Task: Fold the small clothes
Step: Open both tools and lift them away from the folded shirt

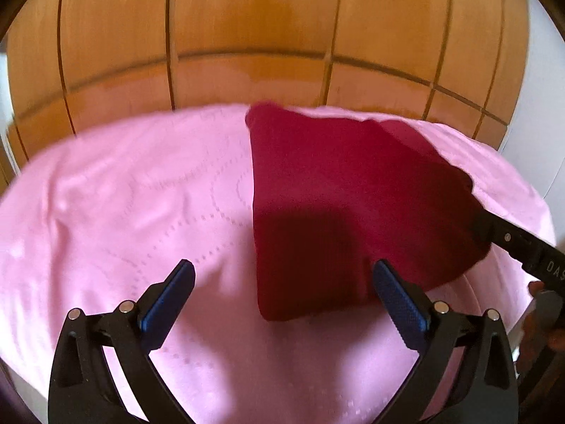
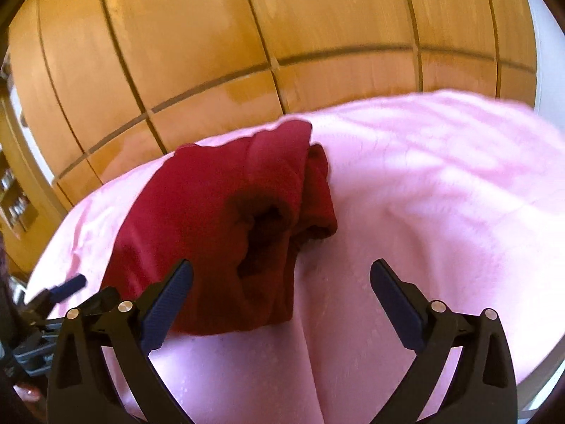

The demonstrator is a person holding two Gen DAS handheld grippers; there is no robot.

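1. Left claw (image 1: 282, 275): jaws spread wide and released, holding nothing. It hovers above the pink cloth (image 1: 123, 194); its right blue pad (image 1: 399, 300) overlaps the near edge of the garment in the picture, and whether they touch cannot be told. In the right wrist view only part of this claw (image 2: 67, 286) shows at the left edge, blurred.
2. Red garment (image 1: 353, 194): folded into a rough block, lying on the pink cloth right of centre in the left wrist view. In the right wrist view the garment (image 2: 212, 219) sits left of centre, with a dark hollow in its folds and a second layer bulging at its right side. The kind of garment is hard to make out.
3. Right claw (image 2: 281, 275): jaws wide apart and empty. In the left wrist view one black finger (image 1: 512, 243) enters from the right edge, its tip hidden at the garment's right corner.
4. Wooden panels (image 2: 247, 35): behind the cloth, motion-blurred.
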